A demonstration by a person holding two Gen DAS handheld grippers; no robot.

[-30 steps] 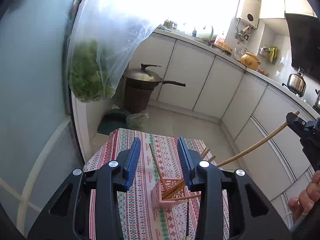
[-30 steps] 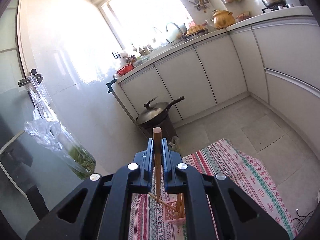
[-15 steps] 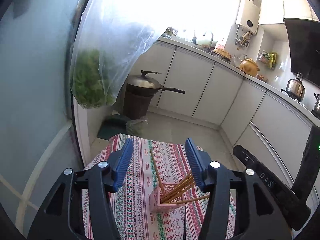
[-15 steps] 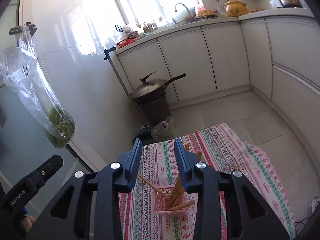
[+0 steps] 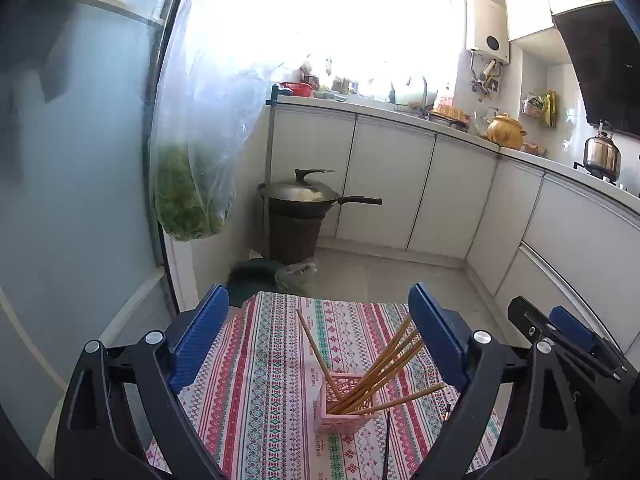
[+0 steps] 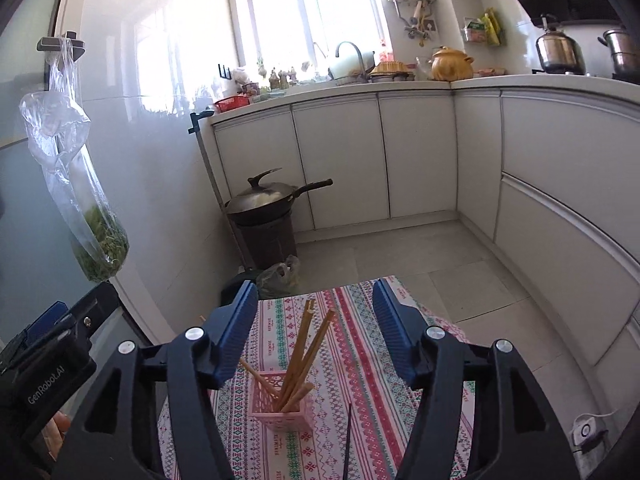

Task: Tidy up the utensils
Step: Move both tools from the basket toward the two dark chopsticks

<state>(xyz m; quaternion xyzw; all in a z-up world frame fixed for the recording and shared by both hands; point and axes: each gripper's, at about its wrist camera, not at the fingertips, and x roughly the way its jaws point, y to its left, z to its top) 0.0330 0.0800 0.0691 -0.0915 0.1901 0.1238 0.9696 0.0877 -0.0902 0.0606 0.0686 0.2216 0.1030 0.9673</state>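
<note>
A pink lattice holder (image 5: 347, 408) (image 6: 280, 404) stands on the striped tablecloth (image 5: 260, 380) with several wooden chopsticks (image 5: 384, 364) (image 6: 304, 348) leaning in it. My left gripper (image 5: 318, 300) hovers above and before the holder, its jaws opening wide with nothing between them. My right gripper (image 6: 315, 290) hangs over the holder too, jaws opening and empty; the chopsticks rise below the gap without touching the pads. Each gripper shows at the edge of the other's view. A thin dark stick (image 5: 387, 440) (image 6: 347, 440) lies on the cloth just in front of the holder.
A clear bag of greens (image 5: 188, 184) hangs from the glass door at the left. Beyond the table a lidded wok (image 5: 300, 196) sits on a dark bin, with a plastic bag (image 5: 296, 274) on the floor. White cabinets (image 5: 440, 192) line the back and right.
The right gripper let go of the chopstick it was shut on, and that stick now rests in the holder. Both jaws spread wider. The right gripper sank and came closer to the left one.
</note>
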